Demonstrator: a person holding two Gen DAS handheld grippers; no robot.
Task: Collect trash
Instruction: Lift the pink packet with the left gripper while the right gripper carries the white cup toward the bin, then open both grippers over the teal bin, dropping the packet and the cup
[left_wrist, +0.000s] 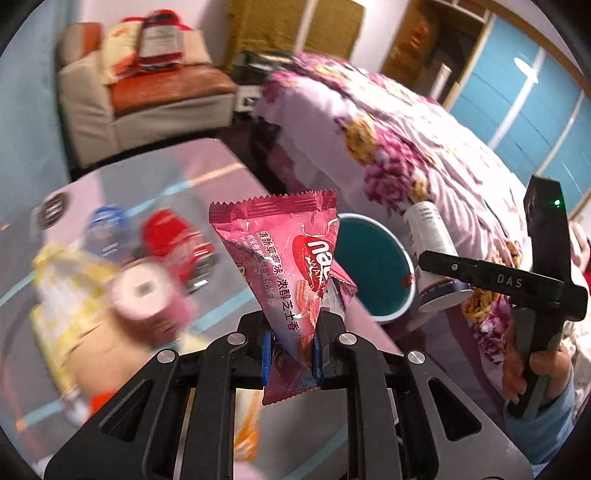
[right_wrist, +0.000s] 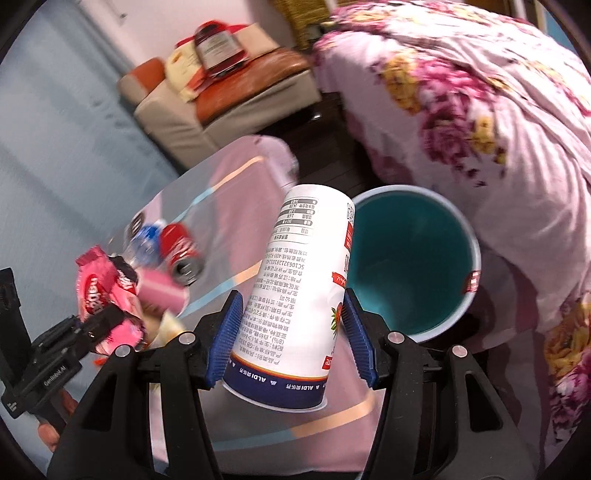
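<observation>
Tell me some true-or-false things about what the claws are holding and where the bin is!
1. The left claw is shut on a pink snack wrapper. True.
2. The right claw is empty. False: it is shut on a white cup with a dark blue band.
3. The bin is teal inside. True.
4. The bin stands on top of the table. False: it stands lower, beside the table, next to the flowered bed cover.
5. A red can lies on its side on the table. True.
6. The wrapper is already inside the bin. False: it is in the left claw, above the table.
</observation>
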